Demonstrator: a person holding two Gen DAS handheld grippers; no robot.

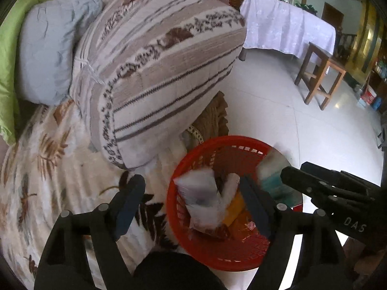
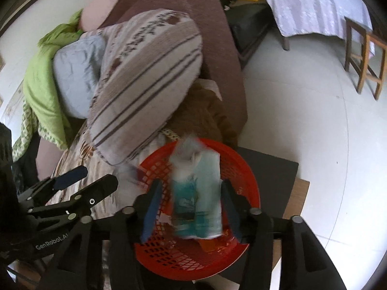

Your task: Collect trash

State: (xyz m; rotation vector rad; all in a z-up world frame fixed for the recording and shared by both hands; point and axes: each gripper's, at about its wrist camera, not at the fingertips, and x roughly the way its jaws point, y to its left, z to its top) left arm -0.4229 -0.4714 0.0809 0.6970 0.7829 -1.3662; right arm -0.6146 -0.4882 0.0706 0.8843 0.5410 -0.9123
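Note:
A red mesh basket (image 1: 186, 164) stands beside the sofa and holds trash: a white plastic packet (image 1: 200, 193), a crumpled white piece and orange wrappers (image 1: 235, 209). My left gripper (image 1: 191, 205) is open above the basket's left rim, with nothing between its fingers. My right gripper (image 2: 191, 207) is open over the basket (image 2: 239, 169). A blurred white-and-teal packet (image 2: 200, 193) sits between its fingers without touching the pads. The same packet (image 1: 271, 178) and the right gripper (image 1: 314, 188) show in the left wrist view.
A big striped pillow (image 1: 157, 72) and a grey-blue cushion (image 1: 48, 55) lie on the sofa with a leaf-print blanket (image 1: 48, 169). A brown garment (image 2: 205, 111) lies behind the basket. A dark low table (image 2: 273, 183) carries the basket. A wooden stool (image 1: 319, 75) and a cloth-covered table (image 1: 285, 26) stand on the white floor.

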